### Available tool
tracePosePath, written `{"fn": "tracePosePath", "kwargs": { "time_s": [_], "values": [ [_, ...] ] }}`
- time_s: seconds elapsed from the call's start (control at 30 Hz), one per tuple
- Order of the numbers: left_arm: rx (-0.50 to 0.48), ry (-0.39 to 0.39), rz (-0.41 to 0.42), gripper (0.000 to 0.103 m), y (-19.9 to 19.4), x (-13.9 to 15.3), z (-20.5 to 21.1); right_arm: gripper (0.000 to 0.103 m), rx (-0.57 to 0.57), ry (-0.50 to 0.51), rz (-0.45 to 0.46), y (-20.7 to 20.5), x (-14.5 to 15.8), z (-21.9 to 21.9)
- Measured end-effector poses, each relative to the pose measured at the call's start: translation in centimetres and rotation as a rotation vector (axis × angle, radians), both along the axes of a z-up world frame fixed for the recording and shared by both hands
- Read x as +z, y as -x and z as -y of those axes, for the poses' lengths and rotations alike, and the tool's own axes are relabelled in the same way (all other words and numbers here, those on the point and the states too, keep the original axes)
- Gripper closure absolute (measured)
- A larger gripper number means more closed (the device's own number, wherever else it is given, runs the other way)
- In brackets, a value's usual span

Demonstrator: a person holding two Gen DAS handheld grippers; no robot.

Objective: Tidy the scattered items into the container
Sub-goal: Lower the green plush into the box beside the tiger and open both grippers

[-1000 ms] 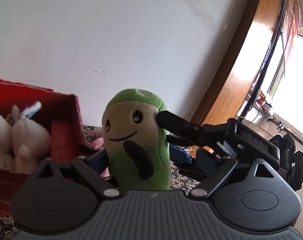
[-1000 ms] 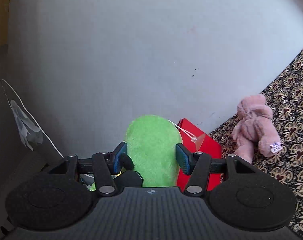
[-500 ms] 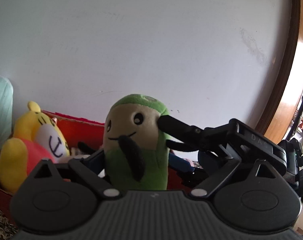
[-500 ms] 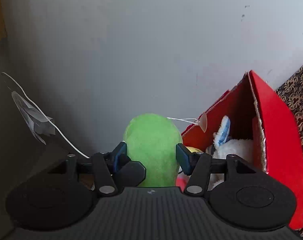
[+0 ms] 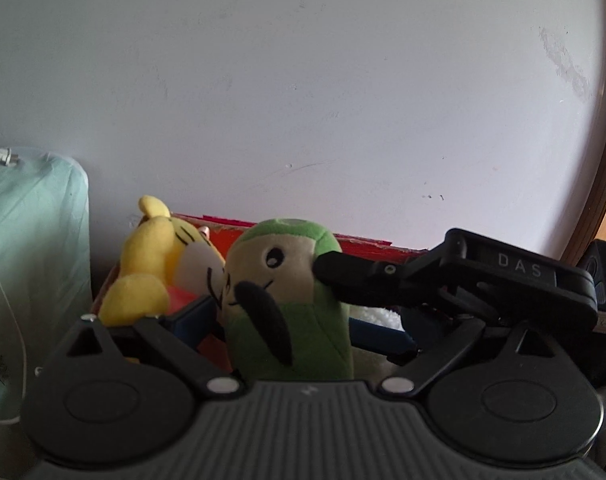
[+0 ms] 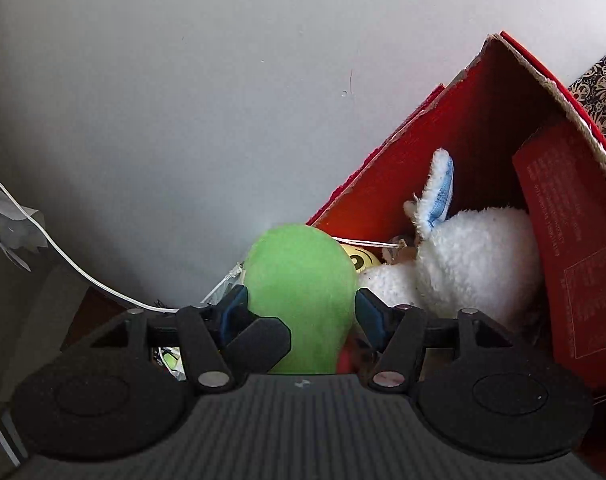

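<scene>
Left wrist view: the green plush toy (image 5: pixel 289 304) stands upright in the lower middle of the frame, between the blue pads of the left gripper (image 5: pixel 295 326); its jaws are opening and stand wide, with a gap showing on the right-hand side, and whether the left pad touches the toy I cannot tell; the right gripper (image 5: pixel 455 288) reaches in from the right, one black finger against the toy's head; behind the toy runs the far wall of the red box (image 5: pixel 367 246), with a yellow plush toy (image 5: pixel 159 264) at its left end and a pale green cloth (image 5: pixel 31 264) at the left edge.

Right wrist view: the green toy's back fills the lower middle of the frame, between the blue pads of this gripper, whose jaws are also opening; the right pad stands clear of the plush, the left pad is close against it; to the right the red box gapes, holding a white plush toy (image 6: pixel 467 260) with a blue-lined ear; the green toy sits over the box's near end, just beside the white one.

Judged by its look, the toy is light, soft and squashy, not fragile, and its nap gives pads good purchase; the thick middle of the body seems the best place to hold, since the stuffing yields and a grip on the head or an arm would let it flop; released here, it should drop harmlessly among the other toys.
</scene>
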State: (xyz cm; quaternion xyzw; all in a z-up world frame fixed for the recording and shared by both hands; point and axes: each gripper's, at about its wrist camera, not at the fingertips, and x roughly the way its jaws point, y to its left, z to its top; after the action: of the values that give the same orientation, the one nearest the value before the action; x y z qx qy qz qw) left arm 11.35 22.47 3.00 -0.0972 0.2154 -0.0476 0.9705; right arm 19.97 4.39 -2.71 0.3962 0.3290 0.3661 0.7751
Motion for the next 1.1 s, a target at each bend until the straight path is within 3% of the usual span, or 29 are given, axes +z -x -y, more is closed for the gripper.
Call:
{"fn": "tracePosePath", "kwargs": {
  "time_s": [0.33, 0.63, 0.83, 1.1],
  "values": [
    [-0.027, -0.031, 0.013, 0.005, 2.3, -0.5, 0.3, 0.037, 0.038, 0.045, 0.021, 0.6, -0.1, 0.1],
    [-0.016, 0.106, -0.052, 0.004, 1.0, -0.3, -0.1, 0.037, 0.031, 0.054, 0.051, 1.9, 1.4, 1.4],
    [0.047, 0.051, -0.06, 0.001, 1.1, 0.5, 0.8, 0.034, 0.029, -0.002, 0.12, 3.6, 2.7, 2.8],
    [0.141, -0.018, -0.151, 0.001, 0.6, 1.1, 1.6, 0.035, -0.015, 0.038, 0.161, 4.6, 3.1, 3.1]
  ]
}}
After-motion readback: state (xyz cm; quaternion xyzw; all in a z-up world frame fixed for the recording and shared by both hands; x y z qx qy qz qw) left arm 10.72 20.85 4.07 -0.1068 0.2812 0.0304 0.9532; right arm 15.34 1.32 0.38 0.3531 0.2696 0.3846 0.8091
